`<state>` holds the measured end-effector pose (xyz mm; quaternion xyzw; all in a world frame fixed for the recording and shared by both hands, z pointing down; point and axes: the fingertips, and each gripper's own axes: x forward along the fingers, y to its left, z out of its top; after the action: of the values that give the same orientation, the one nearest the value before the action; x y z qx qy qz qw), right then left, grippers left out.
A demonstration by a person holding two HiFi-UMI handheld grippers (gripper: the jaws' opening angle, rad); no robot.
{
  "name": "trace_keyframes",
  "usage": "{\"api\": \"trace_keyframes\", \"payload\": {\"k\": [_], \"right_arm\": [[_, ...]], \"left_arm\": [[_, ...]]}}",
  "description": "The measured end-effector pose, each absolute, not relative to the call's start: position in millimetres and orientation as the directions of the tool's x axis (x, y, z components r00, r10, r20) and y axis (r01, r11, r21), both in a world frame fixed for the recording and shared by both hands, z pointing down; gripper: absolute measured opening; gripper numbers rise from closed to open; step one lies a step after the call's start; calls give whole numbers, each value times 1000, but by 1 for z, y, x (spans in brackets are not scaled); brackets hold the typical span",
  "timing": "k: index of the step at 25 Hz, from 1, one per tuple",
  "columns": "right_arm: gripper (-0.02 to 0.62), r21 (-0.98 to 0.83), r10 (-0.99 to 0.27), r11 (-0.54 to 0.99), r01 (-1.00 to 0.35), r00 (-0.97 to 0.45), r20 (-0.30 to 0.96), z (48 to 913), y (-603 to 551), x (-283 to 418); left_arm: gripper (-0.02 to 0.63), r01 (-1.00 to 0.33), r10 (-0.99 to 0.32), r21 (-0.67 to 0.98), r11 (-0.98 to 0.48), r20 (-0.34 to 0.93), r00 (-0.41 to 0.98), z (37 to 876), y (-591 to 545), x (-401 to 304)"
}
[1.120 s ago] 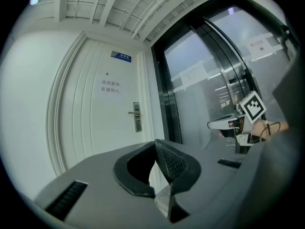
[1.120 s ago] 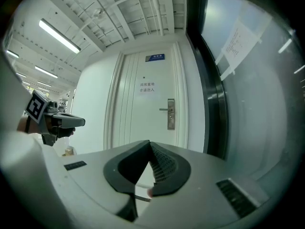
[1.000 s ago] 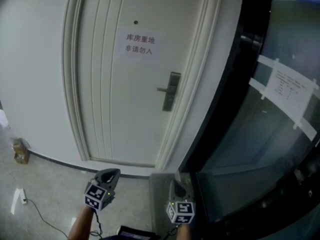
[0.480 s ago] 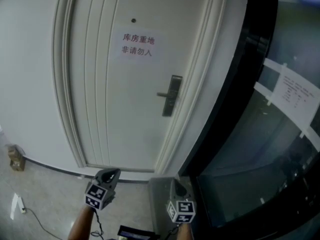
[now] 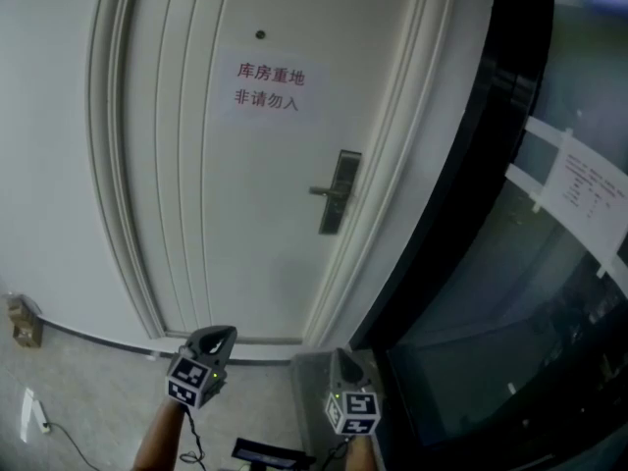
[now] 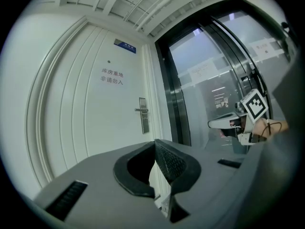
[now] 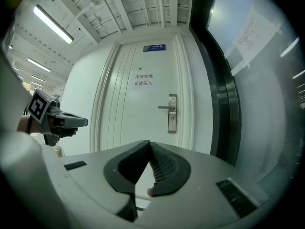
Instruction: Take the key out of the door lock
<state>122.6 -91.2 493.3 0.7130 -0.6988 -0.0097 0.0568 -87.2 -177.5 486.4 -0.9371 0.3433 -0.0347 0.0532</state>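
We held left tool (image 5: 221, 337) and right tool (image 5: 343, 361) closed, empty, door lock (image 5: 339, 192) well ahead above both, key too small to see, red-lettered sign (image 5: 267, 84) higher, reading 库房重地 非请勿入

A paper notice (image 5: 267, 86) on the white door (image 5: 226, 224) reads "库房重地 非请勿入" in red, while the blue plate (image 7: 154, 47) above it and the taped sheet (image 5: 589, 189) on the glass panel (image 5: 491, 292) are too small to read.

White door (image 5: 196, 224) w/ silver lock plate (image 5: 339, 192) (sign (image 5: 267, 87): red chars on white).
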Motion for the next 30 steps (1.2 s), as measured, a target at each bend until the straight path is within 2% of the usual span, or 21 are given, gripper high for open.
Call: {"api": "trace_keyframes", "payload": {"k": [12,30], "right_arm": [[12,110,-996,-42,-993,50,70,488,-118,127],[12,99,-997,-25,-995,33,74,495,-190,168]], "left_arm": [[8,-609,-616,-131,-782,21,787,479,-208,-76],[8,-639,-647,-119,-760,45,761,492,-275,-45]]}}
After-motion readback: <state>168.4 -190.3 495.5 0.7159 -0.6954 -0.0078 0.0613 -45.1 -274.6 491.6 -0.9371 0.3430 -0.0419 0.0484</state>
